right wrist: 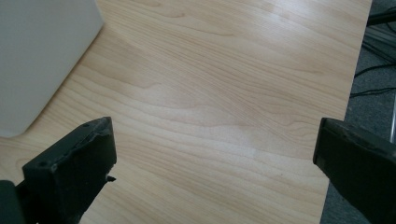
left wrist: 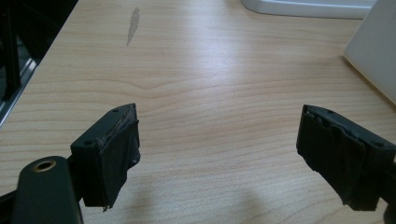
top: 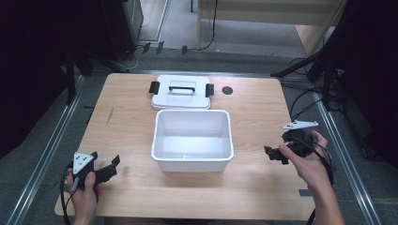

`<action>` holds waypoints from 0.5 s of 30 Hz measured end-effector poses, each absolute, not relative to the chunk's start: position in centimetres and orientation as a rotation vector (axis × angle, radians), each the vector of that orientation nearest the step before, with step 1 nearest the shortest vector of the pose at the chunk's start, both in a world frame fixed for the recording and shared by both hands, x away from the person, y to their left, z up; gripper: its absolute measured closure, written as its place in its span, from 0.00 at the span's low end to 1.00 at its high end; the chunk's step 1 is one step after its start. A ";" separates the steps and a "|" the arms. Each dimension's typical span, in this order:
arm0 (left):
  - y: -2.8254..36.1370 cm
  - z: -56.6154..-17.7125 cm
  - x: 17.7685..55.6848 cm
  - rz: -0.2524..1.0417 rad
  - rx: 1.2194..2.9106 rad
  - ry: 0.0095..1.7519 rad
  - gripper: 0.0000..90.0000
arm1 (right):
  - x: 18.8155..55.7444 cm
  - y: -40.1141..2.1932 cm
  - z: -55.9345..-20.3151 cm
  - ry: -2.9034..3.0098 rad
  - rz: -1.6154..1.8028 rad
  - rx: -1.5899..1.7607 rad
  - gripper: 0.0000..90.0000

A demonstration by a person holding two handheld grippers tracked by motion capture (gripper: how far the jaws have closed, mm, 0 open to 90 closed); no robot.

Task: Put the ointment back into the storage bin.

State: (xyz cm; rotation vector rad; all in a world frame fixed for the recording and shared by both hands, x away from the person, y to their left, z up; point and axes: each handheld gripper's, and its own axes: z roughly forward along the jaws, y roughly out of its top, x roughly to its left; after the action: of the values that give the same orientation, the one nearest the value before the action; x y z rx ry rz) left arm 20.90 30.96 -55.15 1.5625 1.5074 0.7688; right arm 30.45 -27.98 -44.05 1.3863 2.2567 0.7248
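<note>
On the desk point(top: 141, 136), from left to right:

Left tool point(top: 107, 169): near the front left corner of the desk, held in 1 hand point(top: 84, 190), with the grey three-cornered plate on top. In the left gripper view its 2 black jaws stand wide apart over bare wood, nothing between them; the tool is released.

Mark on the wood point(left wrist: 132, 25): a thin grey streak on the desk top, ahead of the left tool and left of the tub.

Tub point(top: 192, 161): a white rectangular tub without its lid, upright in the middle of the desk, between the 2 tools and apart from both. Its corner shows at the right edge of the left gripper view point(left wrist: 378, 56) and at the upper left of the right gripper view point(right wrist: 42, 60).

Lid point(top: 164, 93): white, with 1 dark handle on top and 2 black clips at its ends, lying flat just behind the tub.

Round dark spot point(top: 227, 90): on the desk, just right of the lid.

Right tool point(top: 274, 154): near the right edge of the desk, held in the other hand point(top: 307, 161), pointing toward the tub. Its 2 jaws are spread wide over bare wood, gripping nothing; this tool is released too.
</note>
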 end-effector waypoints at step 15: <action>30.9 -55.1 20.9 0.771 1.565 1.508 0.16 | 27.3 -32.0 -49.3 2.061 0.921 1.439 0.00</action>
State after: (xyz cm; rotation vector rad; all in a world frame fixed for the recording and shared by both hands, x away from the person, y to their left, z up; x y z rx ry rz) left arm 20.88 30.93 -55.13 1.5647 1.5076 0.7713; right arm 27.34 -31.97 -49.28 1.4388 2.0612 0.9208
